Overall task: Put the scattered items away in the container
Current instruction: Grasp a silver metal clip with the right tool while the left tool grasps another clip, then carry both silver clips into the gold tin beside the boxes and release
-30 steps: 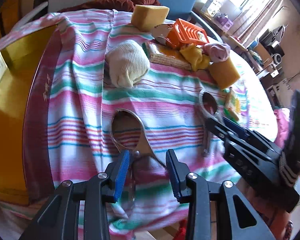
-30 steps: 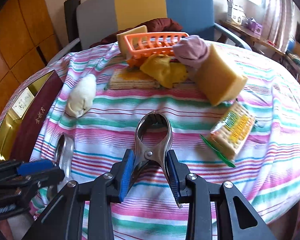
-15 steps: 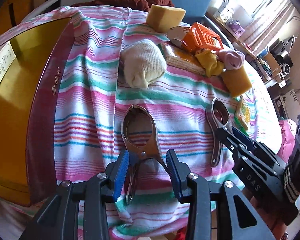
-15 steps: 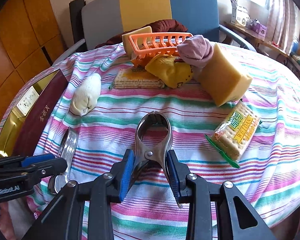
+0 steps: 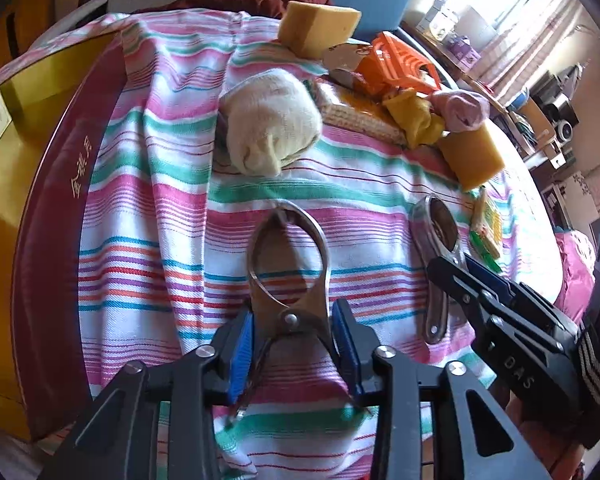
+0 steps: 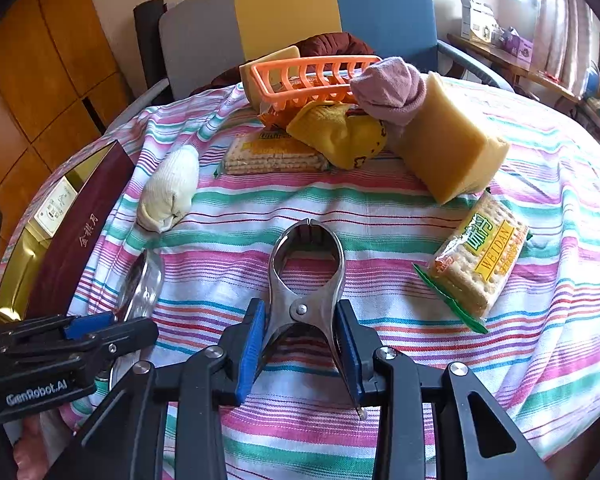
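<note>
Two steel spring clamps lie on the striped cloth. The near clamp sits with its pivot between the blue pads of my left gripper, which stands open astride it, pads close to its sides. My right gripper is shut on the second clamp, pads pressed on it just below the pivot. In the left wrist view that clamp and the right gripper are at the right. The gold box with a maroon wall is at the left, open.
At the back lie a cream sock, an orange basket, yellow sock, pink sock, two sponges and cracker packs. A chair stands behind the table.
My left gripper has moved forward until the near clamp's pivot lies between its pads, at the same finger spacing. The right gripper has stayed on its clamp and barely shifted.
</note>
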`<state>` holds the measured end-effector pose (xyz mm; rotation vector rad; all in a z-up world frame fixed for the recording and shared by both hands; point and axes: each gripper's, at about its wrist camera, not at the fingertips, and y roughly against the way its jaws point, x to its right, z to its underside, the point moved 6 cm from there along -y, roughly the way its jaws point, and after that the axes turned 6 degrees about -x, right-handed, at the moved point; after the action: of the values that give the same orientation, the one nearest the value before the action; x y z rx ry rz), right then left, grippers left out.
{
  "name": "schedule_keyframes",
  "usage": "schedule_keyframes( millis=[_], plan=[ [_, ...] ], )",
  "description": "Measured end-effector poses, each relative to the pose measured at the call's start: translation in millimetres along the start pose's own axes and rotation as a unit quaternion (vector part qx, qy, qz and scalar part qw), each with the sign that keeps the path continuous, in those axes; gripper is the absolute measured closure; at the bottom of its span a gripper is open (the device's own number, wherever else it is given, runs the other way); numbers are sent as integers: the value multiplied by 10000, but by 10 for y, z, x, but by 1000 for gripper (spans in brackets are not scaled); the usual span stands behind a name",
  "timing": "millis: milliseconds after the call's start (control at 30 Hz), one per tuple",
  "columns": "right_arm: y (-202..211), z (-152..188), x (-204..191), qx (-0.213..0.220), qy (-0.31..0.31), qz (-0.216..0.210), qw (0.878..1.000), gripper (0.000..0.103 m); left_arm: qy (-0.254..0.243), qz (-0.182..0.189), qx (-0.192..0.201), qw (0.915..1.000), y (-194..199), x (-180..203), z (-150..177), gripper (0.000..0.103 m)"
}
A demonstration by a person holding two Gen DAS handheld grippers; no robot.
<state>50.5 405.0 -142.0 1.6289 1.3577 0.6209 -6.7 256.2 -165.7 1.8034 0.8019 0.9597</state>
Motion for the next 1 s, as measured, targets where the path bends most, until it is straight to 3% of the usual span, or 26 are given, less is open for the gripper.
schedule_keyframes(
  millis=[167, 367, 733, 1000],
  plan=[
    [95, 1, -38, 68, -76, -100, 9999, 68, -417, -253, 290, 9984, 184, 67, 14, 66],
    [256, -74, -222, 203, -80, -345, 9992, 68, -432, -353, 440, 9975, 393, -17, 17, 66],
    [432, -295, -1064, 340, 418, -952, 9940, 68, -3, -747, 759, 9943, 890, -531, 11, 66],
    [376, -398, -1858, 219, 953, -1312, 9865, 68, 598, -972, 927, 9891, 1183, -1208, 96, 66]
  ],
)
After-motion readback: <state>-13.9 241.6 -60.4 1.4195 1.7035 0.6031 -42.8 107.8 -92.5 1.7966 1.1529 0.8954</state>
